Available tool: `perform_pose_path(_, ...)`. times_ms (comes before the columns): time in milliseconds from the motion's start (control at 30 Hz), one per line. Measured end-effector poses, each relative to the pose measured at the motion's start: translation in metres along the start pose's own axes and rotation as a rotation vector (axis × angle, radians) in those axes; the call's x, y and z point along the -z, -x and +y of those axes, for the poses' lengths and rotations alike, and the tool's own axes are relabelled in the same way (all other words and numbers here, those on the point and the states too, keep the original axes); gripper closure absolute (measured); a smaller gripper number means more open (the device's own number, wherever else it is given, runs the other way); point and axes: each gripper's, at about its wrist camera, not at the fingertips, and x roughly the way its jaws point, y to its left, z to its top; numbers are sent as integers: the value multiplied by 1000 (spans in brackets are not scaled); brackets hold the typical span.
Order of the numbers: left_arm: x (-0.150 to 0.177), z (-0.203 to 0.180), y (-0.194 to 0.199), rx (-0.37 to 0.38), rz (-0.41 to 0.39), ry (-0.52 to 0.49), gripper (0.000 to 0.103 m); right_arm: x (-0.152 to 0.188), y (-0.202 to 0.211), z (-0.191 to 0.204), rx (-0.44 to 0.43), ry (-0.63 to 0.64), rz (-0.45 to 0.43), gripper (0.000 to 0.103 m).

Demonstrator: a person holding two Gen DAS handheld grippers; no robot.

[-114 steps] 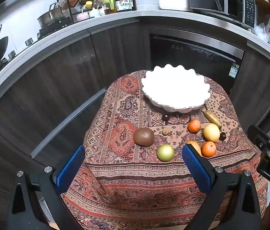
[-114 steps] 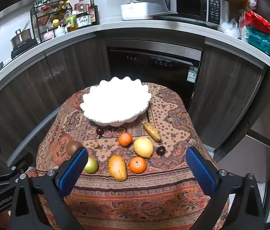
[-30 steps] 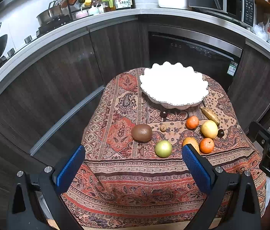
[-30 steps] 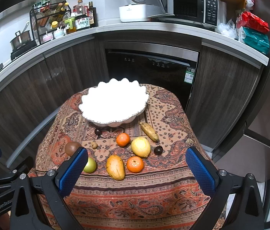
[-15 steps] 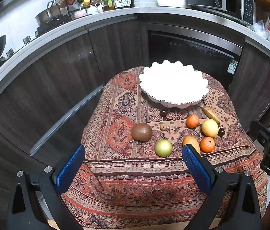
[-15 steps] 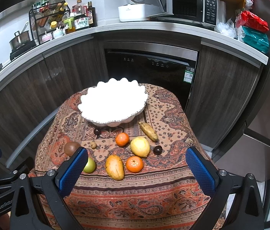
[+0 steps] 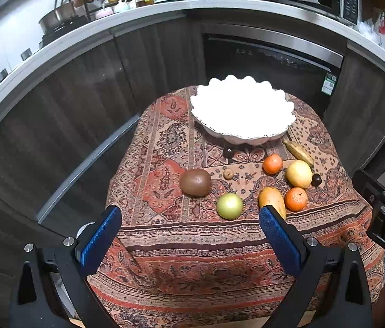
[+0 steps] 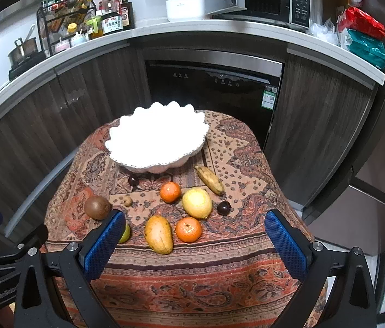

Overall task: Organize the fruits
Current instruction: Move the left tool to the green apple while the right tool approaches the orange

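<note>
The table point(image 8: 219, 281), draped in a patterned cloth, carries everything; its near half is bare, giving room to approach. At twelve o'clock the white scalloped bowl point(image 8: 156, 139) sits empty, probably the destination. The fruits lie loose in front of it: mango point(image 8: 159, 234) at six o'clock, lemon point(image 8: 197, 202) centre, kiwi point(image 8: 97, 207) at nine, two oranges point(image 8: 188, 229), a banana point(image 8: 209, 179) at two near the cloth's right edge, and a green apple point(image 7: 229, 206). Small dark fruits point(image 8: 223, 207) could roll. Left hand-held gripper point(image 7: 189, 243) and right hand-held gripper point(image 8: 195, 243) both hover spread wide, holding nothing
</note>
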Motion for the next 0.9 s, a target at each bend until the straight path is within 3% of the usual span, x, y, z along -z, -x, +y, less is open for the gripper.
perform_pose_path(900,11,-27,-88,61,86,-28,3,17,-67,-4,36,24,63,0)
